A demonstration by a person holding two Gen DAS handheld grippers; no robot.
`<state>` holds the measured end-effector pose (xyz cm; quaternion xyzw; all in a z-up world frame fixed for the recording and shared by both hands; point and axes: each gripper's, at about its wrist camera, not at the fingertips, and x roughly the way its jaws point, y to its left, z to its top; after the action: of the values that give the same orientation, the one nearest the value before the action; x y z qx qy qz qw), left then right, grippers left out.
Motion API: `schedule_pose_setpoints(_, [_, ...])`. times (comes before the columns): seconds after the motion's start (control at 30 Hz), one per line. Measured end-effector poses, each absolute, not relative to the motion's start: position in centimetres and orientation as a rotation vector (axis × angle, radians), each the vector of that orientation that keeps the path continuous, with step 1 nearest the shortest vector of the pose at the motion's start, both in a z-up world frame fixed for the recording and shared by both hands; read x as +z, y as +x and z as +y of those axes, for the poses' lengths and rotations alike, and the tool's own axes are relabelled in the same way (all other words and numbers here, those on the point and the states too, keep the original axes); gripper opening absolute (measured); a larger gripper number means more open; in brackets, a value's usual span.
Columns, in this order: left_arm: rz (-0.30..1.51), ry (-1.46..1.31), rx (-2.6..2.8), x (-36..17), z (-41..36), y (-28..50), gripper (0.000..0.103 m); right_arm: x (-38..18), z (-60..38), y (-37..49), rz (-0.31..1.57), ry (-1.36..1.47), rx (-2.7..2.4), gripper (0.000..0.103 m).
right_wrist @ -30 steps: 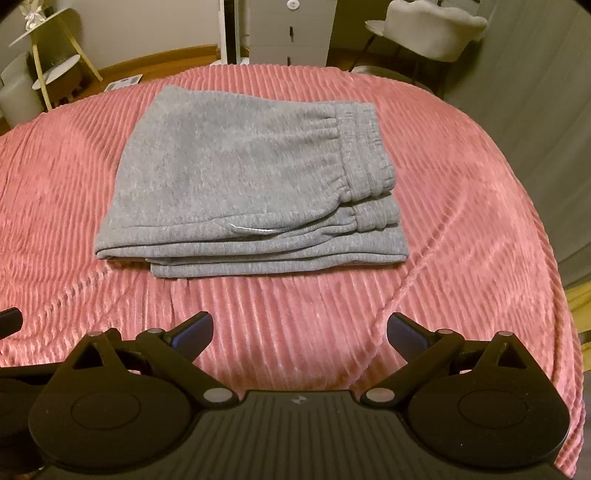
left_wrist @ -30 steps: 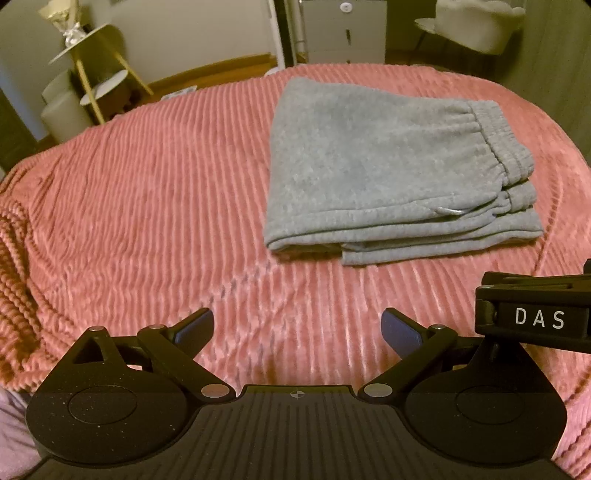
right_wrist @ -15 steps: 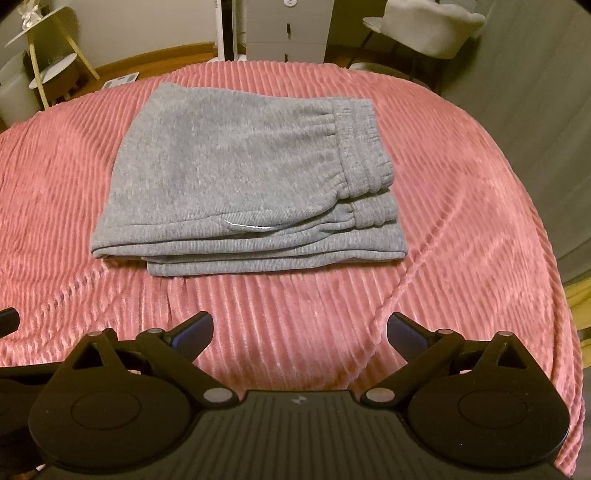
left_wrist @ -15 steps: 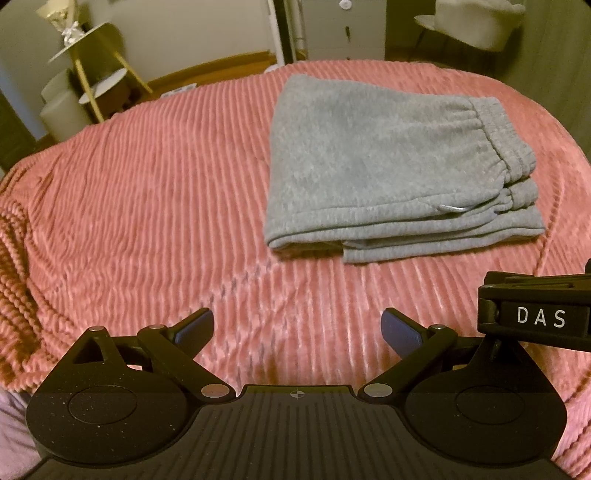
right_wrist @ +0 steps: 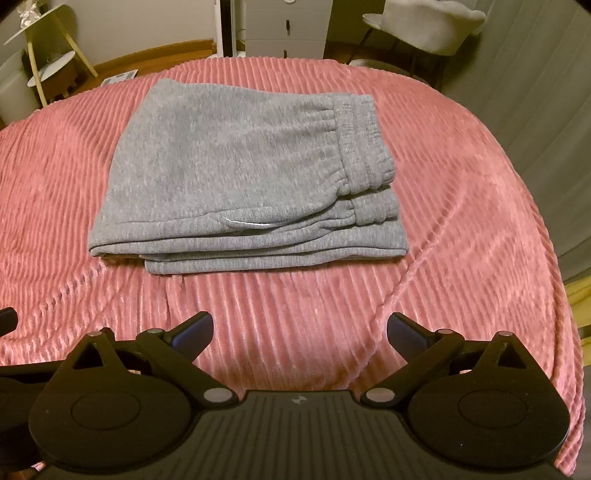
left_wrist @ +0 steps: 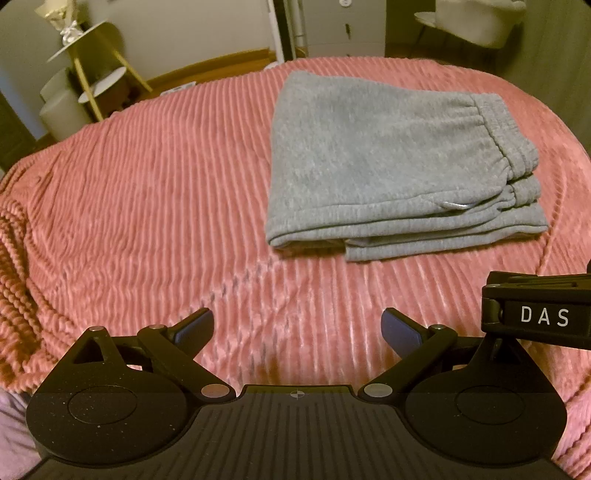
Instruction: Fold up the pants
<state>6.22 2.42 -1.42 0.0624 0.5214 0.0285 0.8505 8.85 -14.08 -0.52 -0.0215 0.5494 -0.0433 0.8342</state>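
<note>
The grey sweatpants lie folded in a compact stack on the pink ribbed blanket, waistband to the right. They also show in the right wrist view, straight ahead. My left gripper is open and empty, held above the blanket, nearer than the pants and to their left. My right gripper is open and empty, held above the blanket in front of the pants. Part of the right gripper's body, marked DAS, shows at the right edge of the left wrist view.
The blanket covers a bed whose edge drops off at the right. A yellow-legged side table stands far left, a white drawer unit at the back, and a light chair at the far right.
Both grippers have drifted back slightly and stay open. The pants have not moved.
</note>
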Motion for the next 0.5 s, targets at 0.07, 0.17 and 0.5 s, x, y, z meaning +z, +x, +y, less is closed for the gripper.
schedule_pose_setpoints(0.07, [1.099,0.133,0.059,-1.47,2.49,6.25,0.1,-0.58,-14.12,8.9,1.166,-0.045,-0.093,0.1])
schedule_pose_setpoints(0.17, [1.099,0.133,0.058,-1.51,2.49,6.26,0.1,-0.66,-14.15,8.94,1.168,-0.043,-0.095,0.1])
schedule_pose_setpoints(0.5, [1.105,0.137,0.059,-1.93,2.82,6.46,0.1,-1.0,-14.22,9.12,1.178,-0.039,-0.098,0.1])
